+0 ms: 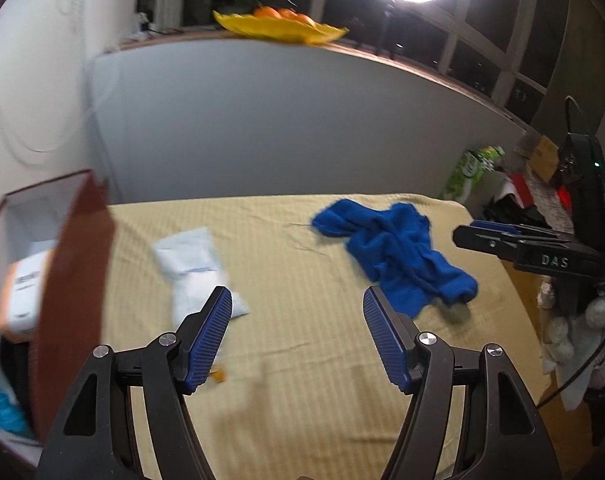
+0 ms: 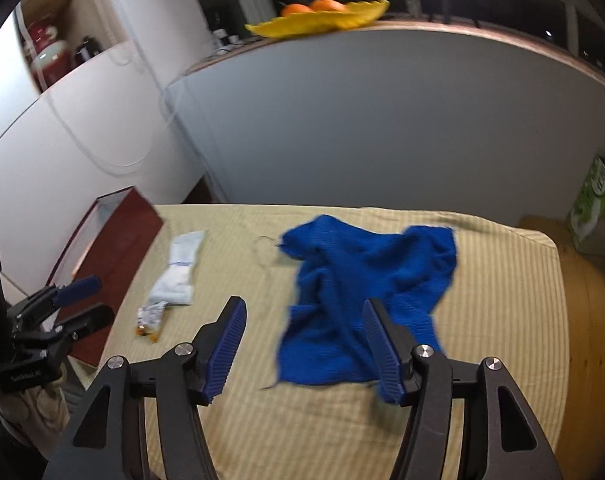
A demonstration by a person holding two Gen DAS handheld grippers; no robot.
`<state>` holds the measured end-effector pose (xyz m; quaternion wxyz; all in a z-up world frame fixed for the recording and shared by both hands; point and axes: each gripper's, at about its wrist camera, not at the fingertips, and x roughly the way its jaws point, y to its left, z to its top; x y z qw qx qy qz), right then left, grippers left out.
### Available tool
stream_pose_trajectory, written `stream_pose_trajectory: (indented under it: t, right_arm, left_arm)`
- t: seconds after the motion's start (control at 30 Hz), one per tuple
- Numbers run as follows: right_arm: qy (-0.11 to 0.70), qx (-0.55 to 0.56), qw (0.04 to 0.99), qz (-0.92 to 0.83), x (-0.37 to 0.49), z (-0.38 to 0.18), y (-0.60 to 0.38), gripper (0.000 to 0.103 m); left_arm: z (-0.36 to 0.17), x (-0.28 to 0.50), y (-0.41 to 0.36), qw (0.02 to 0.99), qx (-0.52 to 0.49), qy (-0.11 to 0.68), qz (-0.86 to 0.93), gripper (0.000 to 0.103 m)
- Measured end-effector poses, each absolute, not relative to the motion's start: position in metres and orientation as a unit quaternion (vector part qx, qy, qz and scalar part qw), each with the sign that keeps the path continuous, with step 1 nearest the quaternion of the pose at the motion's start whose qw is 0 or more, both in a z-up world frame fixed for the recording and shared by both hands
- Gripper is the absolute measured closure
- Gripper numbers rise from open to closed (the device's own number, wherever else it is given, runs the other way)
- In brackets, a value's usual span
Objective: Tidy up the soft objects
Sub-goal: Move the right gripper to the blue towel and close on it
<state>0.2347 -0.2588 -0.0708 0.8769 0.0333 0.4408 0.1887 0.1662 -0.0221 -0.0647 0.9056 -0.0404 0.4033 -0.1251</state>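
Note:
A crumpled blue cloth (image 1: 398,256) lies on the yellow striped table cover (image 1: 294,364); it also shows in the right wrist view (image 2: 362,292). A white soft packet (image 1: 196,270) lies to its left, also seen from the right wrist (image 2: 178,276). My left gripper (image 1: 296,300) is open and empty above the cover, between packet and cloth. My right gripper (image 2: 302,312) is open and empty, its right finger over the cloth's near edge. The right gripper appears in the left wrist view (image 1: 482,234), and the left gripper in the right wrist view (image 2: 88,298).
A dark red open box (image 1: 74,272) stands at the table's left edge, with items inside; it also shows in the right wrist view (image 2: 114,264). A small orange-tipped wrapper (image 2: 150,320) lies near the packet. A grey wall (image 1: 286,128) backs the table. Clutter sits right of the table.

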Motion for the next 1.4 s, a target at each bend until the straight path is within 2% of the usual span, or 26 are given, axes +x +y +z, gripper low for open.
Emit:
stream_pose_trajectory:
  t: [0.2, 0.63, 1.07, 1.1, 1.17, 1.2, 1.23, 1.27, 1.33, 1.4]
  right_arm:
    - [0.467, 0.056, 0.866, 0.166, 0.259, -0.092, -0.293, 0.04]
    - [0.528, 0.095, 0.831, 0.145, 0.303, -0.15, -0.328, 0.039]
    - [0.56, 0.109, 0.804, 0.166, 0.315, -0.178, -0.315, 0.04]
    - [0.558, 0.11, 0.806, 0.166, 0.314, -0.178, -0.314, 0.041]
    - [0.556, 0.11, 0.808, 0.162, 0.314, -0.178, -0.314, 0.052]
    - [0.559, 0.117, 0.803, 0.168, 0.315, -0.179, -0.314, 0.067]
    - [0.564, 0.124, 0.798, 0.171, 0.315, -0.18, -0.314, 0.079]
    - [0.567, 0.126, 0.796, 0.172, 0.315, -0.182, -0.315, 0.081]
    - [0.566, 0.115, 0.798, 0.174, 0.313, -0.183, -0.308, 0.088]
    - [0.564, 0.115, 0.798, 0.179, 0.31, -0.181, -0.303, 0.095]
  left_arm:
    - [-0.084, 0.194, -0.06, 0.885, -0.049, 0.434, -0.161, 0.035]
    - [-0.13, 0.255, -0.124, 0.846, -0.031, 0.495, -0.193, 0.035]
    - [-0.153, 0.27, -0.142, 0.837, -0.021, 0.512, -0.191, 0.035]
    - [-0.153, 0.269, -0.143, 0.839, -0.02, 0.509, -0.191, 0.038]
    - [-0.153, 0.268, -0.145, 0.84, -0.021, 0.507, -0.194, 0.043]
    - [-0.153, 0.268, -0.146, 0.84, -0.021, 0.506, -0.194, 0.051]
    - [-0.153, 0.269, -0.147, 0.84, -0.021, 0.506, -0.193, 0.06]
    - [-0.153, 0.27, -0.149, 0.84, -0.02, 0.507, -0.192, 0.065]
    - [-0.154, 0.272, -0.151, 0.839, -0.023, 0.509, -0.191, 0.086]
    - [-0.154, 0.274, -0.152, 0.836, -0.034, 0.512, -0.197, 0.092]
